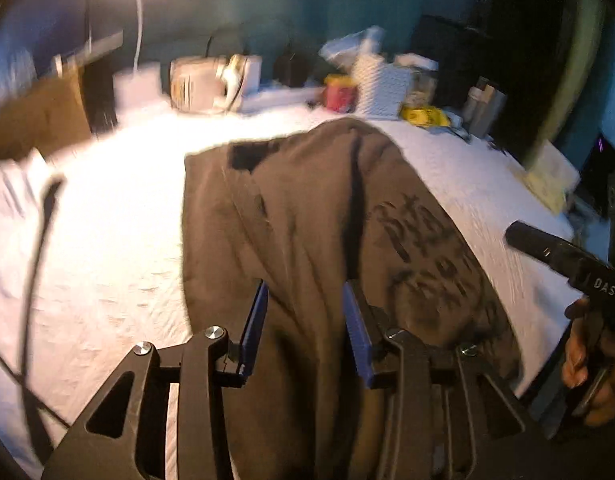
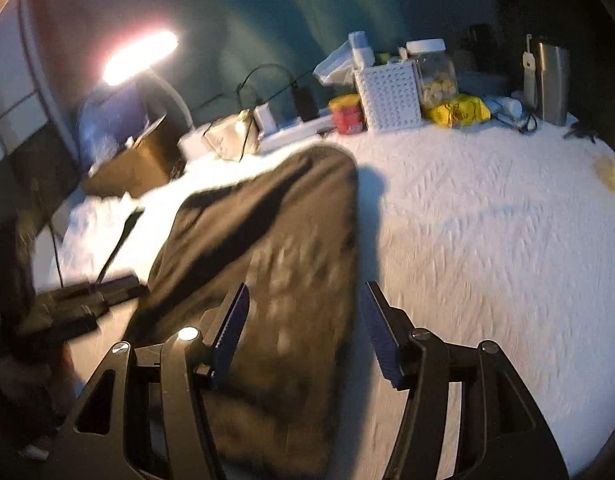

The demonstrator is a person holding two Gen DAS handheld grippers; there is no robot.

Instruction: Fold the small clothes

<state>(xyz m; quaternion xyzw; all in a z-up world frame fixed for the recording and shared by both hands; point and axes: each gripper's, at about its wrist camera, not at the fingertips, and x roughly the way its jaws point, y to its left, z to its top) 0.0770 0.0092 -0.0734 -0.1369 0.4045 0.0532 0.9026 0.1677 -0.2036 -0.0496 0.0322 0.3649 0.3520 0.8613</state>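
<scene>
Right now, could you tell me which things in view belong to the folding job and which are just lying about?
Part of the job:
brown garment
left gripper, open
right gripper, open
white bedspread

Lying about:
red tin
white perforated basket
clear jar
yellow packet
lamp
cardboard box

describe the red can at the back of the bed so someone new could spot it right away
Start at the white quilted bed cover and follow it to the clutter along the teal wall. There, a white perforated basket stands upright, and the red can sits just left of it. It is the only red thing in the row, short and round with a yellow top; the yellow bag lies on the basket's other side.
</scene>
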